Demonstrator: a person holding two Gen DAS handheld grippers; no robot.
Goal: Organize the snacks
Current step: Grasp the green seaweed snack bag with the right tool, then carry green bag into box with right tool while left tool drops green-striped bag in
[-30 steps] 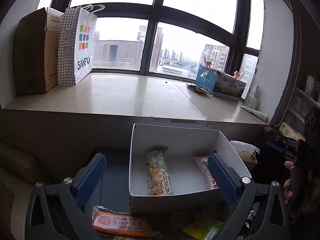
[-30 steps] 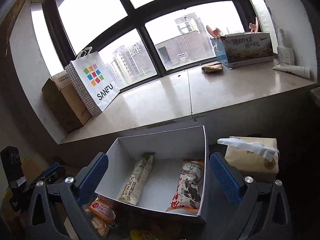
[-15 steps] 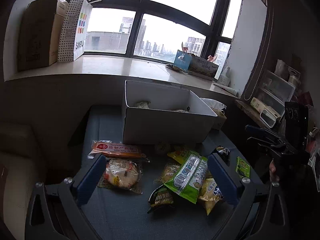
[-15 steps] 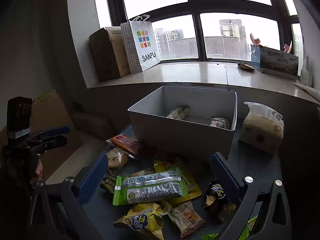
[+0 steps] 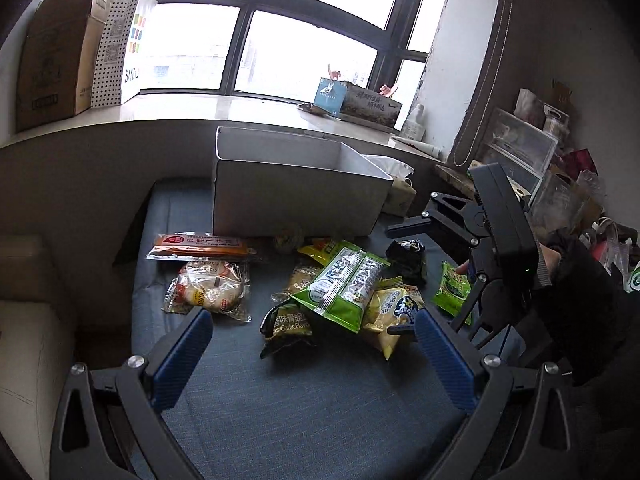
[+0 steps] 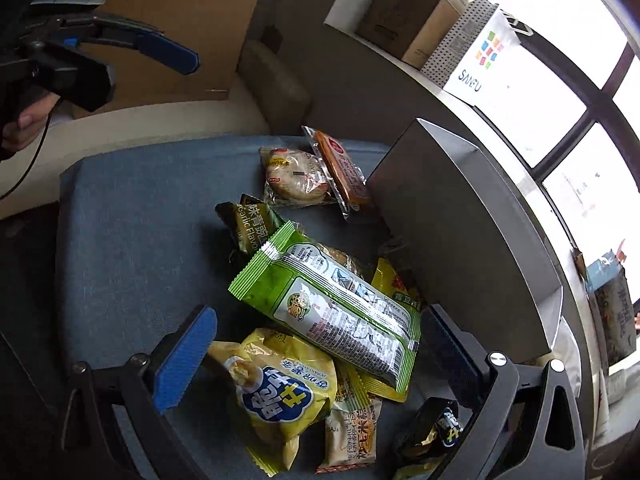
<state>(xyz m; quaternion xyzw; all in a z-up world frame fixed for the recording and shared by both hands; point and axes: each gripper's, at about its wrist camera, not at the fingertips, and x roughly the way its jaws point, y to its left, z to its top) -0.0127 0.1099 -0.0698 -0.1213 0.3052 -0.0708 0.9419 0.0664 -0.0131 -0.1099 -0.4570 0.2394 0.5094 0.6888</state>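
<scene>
A white open box (image 5: 296, 196) stands at the back of a blue cushion (image 5: 304, 420); it also shows in the right wrist view (image 6: 460, 216). Loose snack packets lie in front of it: a long green packet (image 5: 344, 284) (image 6: 332, 312), a yellow bag (image 6: 276, 396) (image 5: 396, 312), a round bun packet (image 5: 208, 292) (image 6: 296, 176), an orange flat packet (image 5: 200, 242) (image 6: 340, 168). My left gripper (image 5: 314, 354) is open and empty, above the cushion's near side. My right gripper (image 6: 316, 356) is open, low over the green packet and yellow bag, and shows in the left wrist view (image 5: 408, 280).
A window sill (image 5: 224, 108) behind the box carries a cardboard carton (image 5: 52, 56), a SANFU paper bag (image 5: 124, 44) and a tissue box (image 5: 360, 100). A tissue pack (image 5: 396, 184) sits right of the box. Cluttered shelves (image 5: 536, 160) stand at the right.
Both grippers have pulled back from over the box and dropped toward the snack pile. The right gripper has swung down and now hovers close over the green and yellow packets.
</scene>
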